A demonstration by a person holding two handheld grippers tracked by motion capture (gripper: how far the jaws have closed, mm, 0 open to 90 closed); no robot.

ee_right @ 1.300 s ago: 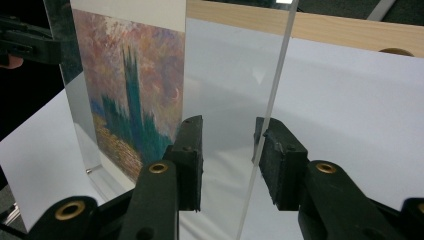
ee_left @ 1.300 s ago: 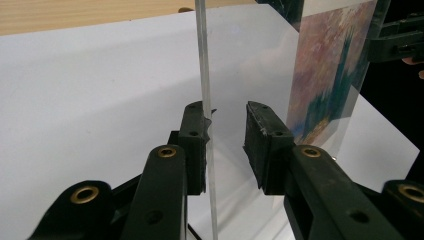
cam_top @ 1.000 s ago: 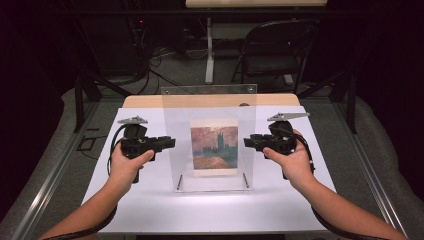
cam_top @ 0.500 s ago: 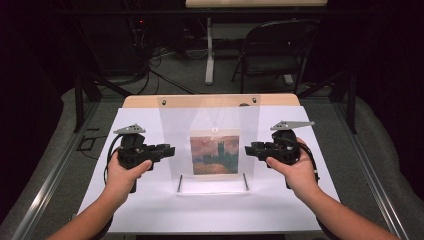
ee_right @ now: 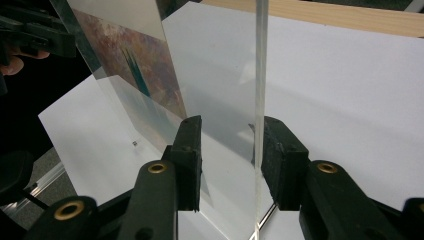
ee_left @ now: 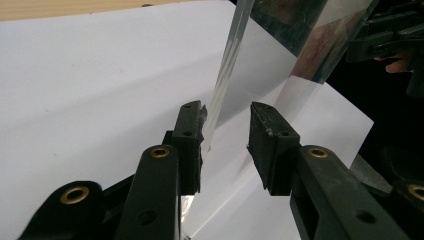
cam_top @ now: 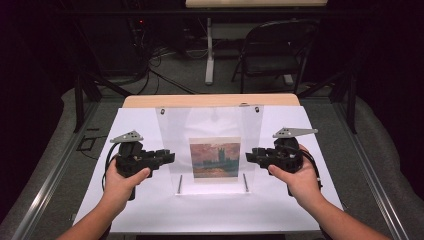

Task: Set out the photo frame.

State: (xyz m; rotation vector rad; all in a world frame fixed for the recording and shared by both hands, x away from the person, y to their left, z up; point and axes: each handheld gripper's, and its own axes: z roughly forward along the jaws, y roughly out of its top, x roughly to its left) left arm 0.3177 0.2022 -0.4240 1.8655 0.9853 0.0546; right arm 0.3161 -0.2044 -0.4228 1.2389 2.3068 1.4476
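A clear acrylic panel point(cam_top: 210, 125) stands upright on the white sheet point(cam_top: 150, 210), with a small painted picture point(cam_top: 215, 157) in its lower middle. My left gripper point(cam_top: 170, 157) sits at the panel's left edge and my right gripper point(cam_top: 250, 156) at its right edge. In the left gripper view the panel's edge point(ee_left: 220, 85) runs between the jaws of the left gripper point(ee_left: 226, 125), close to one pad and apart from the other; these jaws have just been opening. In the right gripper view the edge point(ee_right: 259, 75) lies inside the right gripper point(ee_right: 230, 135), near one pad, with a gap to the other.
The white sheet covers a wooden table whose far edge point(cam_top: 210, 101) shows behind the panel. A black chair point(cam_top: 275, 50) and floor cables point(cam_top: 165, 75) lie beyond. Metal rails point(cam_top: 50, 185) run along both sides.
Both hands have drawn a little toward the near edge of the table. The panel's top edge and picture sit lower in the high view than a second ago.
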